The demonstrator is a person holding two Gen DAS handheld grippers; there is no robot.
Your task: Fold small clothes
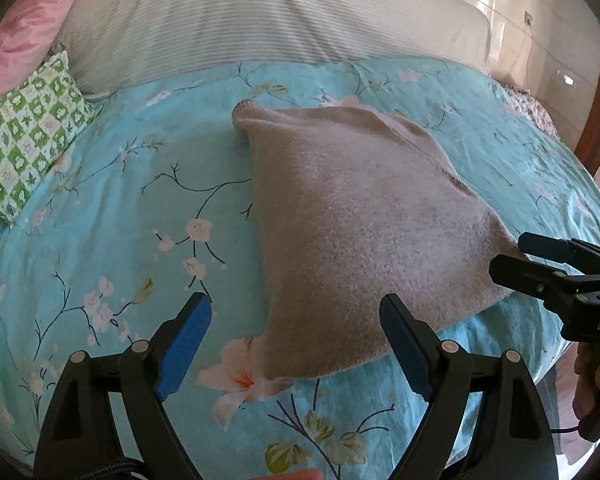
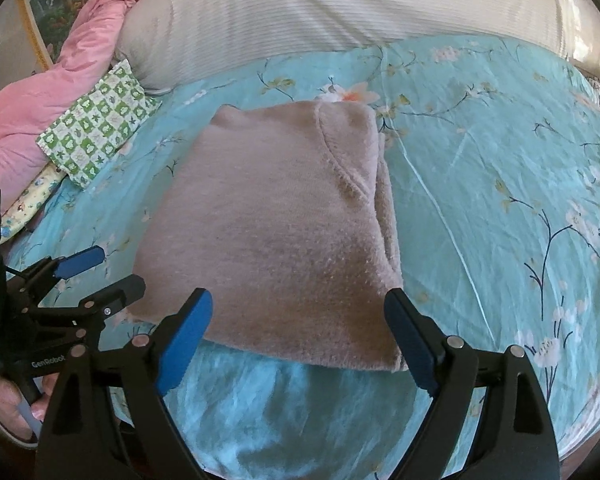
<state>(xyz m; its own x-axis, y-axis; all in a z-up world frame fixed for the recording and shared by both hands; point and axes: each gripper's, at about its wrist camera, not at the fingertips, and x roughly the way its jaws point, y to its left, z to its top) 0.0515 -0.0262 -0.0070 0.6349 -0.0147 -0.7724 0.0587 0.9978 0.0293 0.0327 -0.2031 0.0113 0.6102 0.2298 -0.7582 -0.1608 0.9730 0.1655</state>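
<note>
Bedroom; bed [image 1: 112,208] under a turquoise floral cover, striped bolster and green checked pillow [image 1: 28,136] at the far side.

Item: pink fleece garment [image 2: 268,232], folded, lying flat mid-bed, 1 seamed layer showing along its right edge.

Left gripper [image 1: 296,344]: jaws apart, nothing between them, poised at the garment's near left corner.

Right gripper [image 2: 300,340]: jaws apart, straddling the near edge without pressing on it.

Risks, as judged: the thick pile may let a pinch catch only the top layer, so the fold peels open; uneven lifting by the 2 grippers could skew the edges; the soft cover may bunch up into the jaws.
</note>
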